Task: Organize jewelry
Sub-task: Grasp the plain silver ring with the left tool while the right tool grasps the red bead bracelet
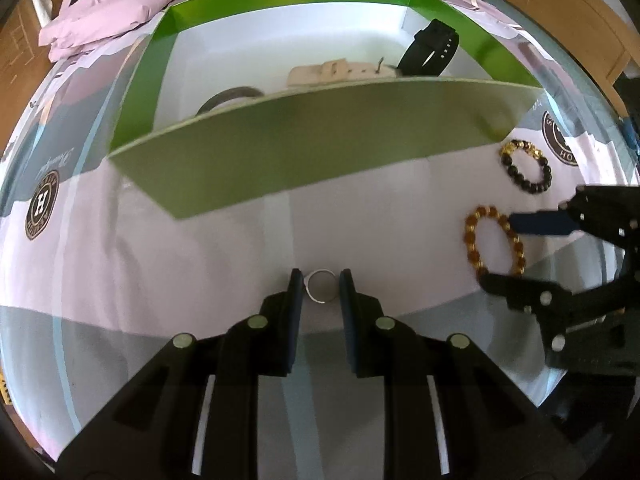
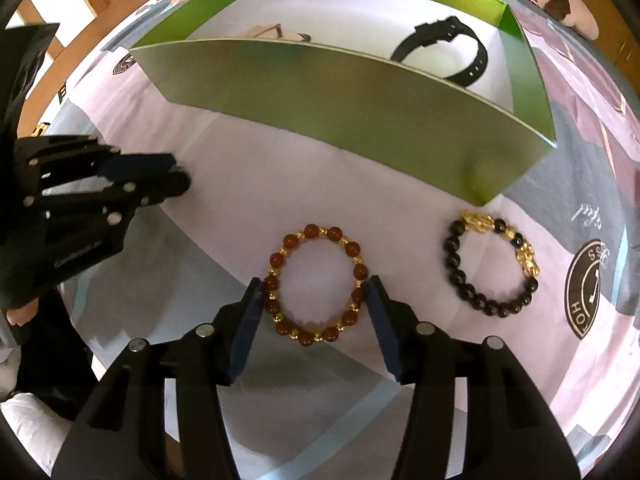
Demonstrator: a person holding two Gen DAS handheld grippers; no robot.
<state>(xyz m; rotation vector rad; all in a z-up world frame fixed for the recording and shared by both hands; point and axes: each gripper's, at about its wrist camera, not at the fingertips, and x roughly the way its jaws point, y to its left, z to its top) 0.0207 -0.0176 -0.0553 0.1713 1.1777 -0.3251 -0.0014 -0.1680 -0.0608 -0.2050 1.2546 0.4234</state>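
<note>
Left wrist view: the left tool (image 1: pixel 320 284) pointed at a bedsheet (image 1: pixel 200 248) patterned in pink, grey and white, with round dark logo badges.
Left tool: its two blue-padded fingers (image 1: pixel 295 288) stood apart, one on each side of a silver ring (image 1: pixel 320 286); whether the pads touched the ring could not be told.
Silver ring: it lay on the sheet between the fingertips, in front of the box's near wall.
Green box (image 1: pixel 304 152): open-topped with a white floor, it sat on the sheet beyond the ring.
Box contents, left to right: a dark bangle (image 1: pixel 228 98) partly hidden by the near wall, a beige strap (image 1: pixel 340 72), and a black watch band (image 1: pixel 430 50) leaning at the right end.
Right wrist view: the right tool (image 2: pixel 316 292) hung over an amber bead bracelet (image 2: pixel 316 284) lying flat on the sheet in front of the box.
Right tool: its fingers were spread wide, bracketing the amber bracelet's left and right sides, just beside the beads or grazing them, not clamped on them.
Black bead bracelet (image 2: pixel 492 264): with gold charms, it lay on the sheet to the right of the amber one, near the box's right corner.
Background: a pink quilted garment (image 1: pixel 116 0) was heaped behind the box, at upper left in the left wrist view.
</note>
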